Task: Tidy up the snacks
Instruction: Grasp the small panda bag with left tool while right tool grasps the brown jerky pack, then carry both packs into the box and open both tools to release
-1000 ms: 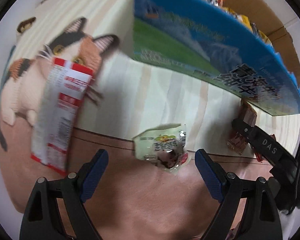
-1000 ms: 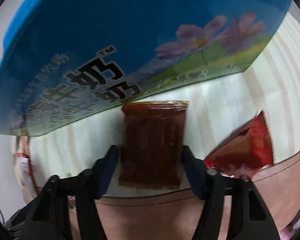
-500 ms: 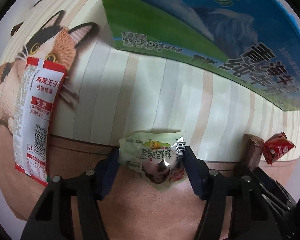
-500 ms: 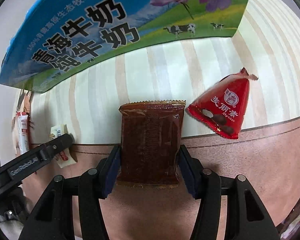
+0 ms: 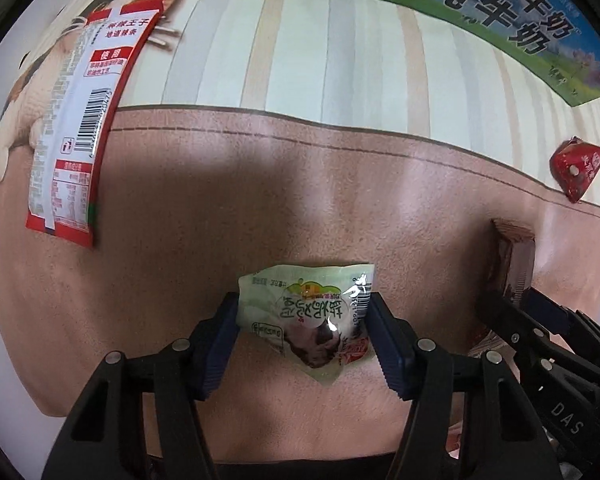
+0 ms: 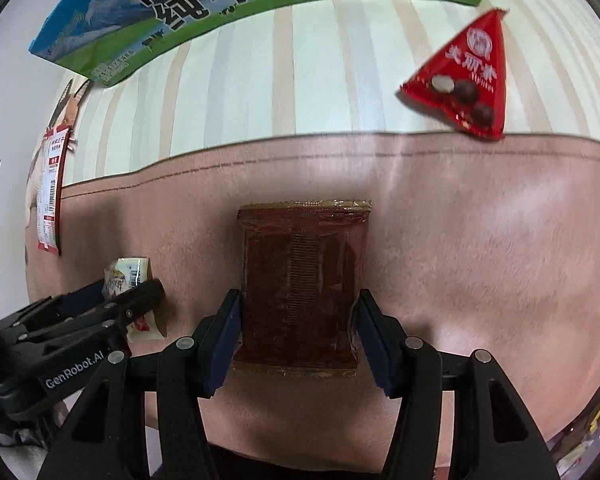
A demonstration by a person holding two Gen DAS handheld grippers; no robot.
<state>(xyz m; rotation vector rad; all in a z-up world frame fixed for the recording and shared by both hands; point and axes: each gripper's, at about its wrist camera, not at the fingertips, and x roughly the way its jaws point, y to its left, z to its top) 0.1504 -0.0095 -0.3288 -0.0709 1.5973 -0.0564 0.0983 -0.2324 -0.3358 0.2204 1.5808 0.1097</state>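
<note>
Left tool [image 5: 302, 338]: blue pads pinch a pale green plastic snack pouch [image 5: 312, 312] by both side edges, above the pinkish-brown part of the cat-print mat [image 5: 260, 184] on the bench.

Right tool [image 6: 298, 334]: pads pinch a dark brown translucent rectangular snack packet [image 6: 300, 280], held flat over the same brown area, just right of the left tool.

Red triangular chocolate-ball packet [image 6: 466, 80] lies on the striped part, near the blue-and-green milk carton box [image 6: 228, 4]. Long red-and-white strip packet [image 5: 84, 120] lies far left, over the cat picture.

Both packets [image 5: 306, 316] [image 6: 300, 288] farther from carton [image 6: 188, 12]
</note>
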